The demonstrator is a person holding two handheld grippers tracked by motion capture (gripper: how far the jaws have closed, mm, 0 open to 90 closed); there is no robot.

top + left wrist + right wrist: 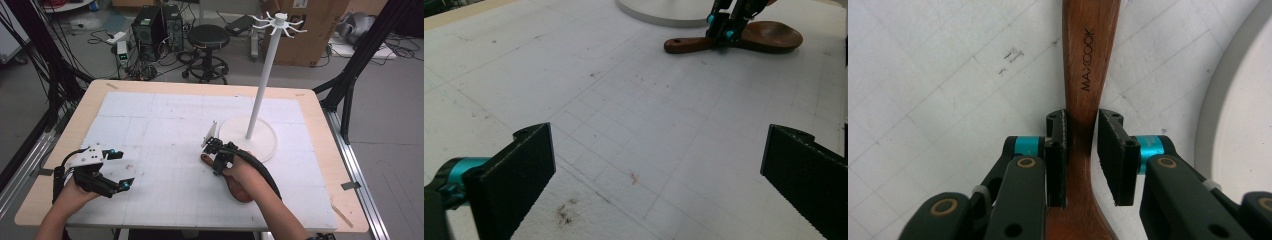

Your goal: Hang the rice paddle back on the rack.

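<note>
Your left gripper (pixel 649 165) rests near you on the scuffed white gridded mat (pixel 165 125), ribbed black jaws spread wide. Farther off, your right gripper (pixel 1082 160) straddles the smooth brown wooden spoon (pixel 1088 65) at its narrow neck, the pads close against its sides, just beside the round white stand base (pixel 262 145).

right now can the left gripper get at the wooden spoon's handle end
Probably yes: bare mat lies between the open left gripper and the handle end of the wooden spoon. But the right gripper already straddles the spoon's neck, so the two would crowd.
</note>
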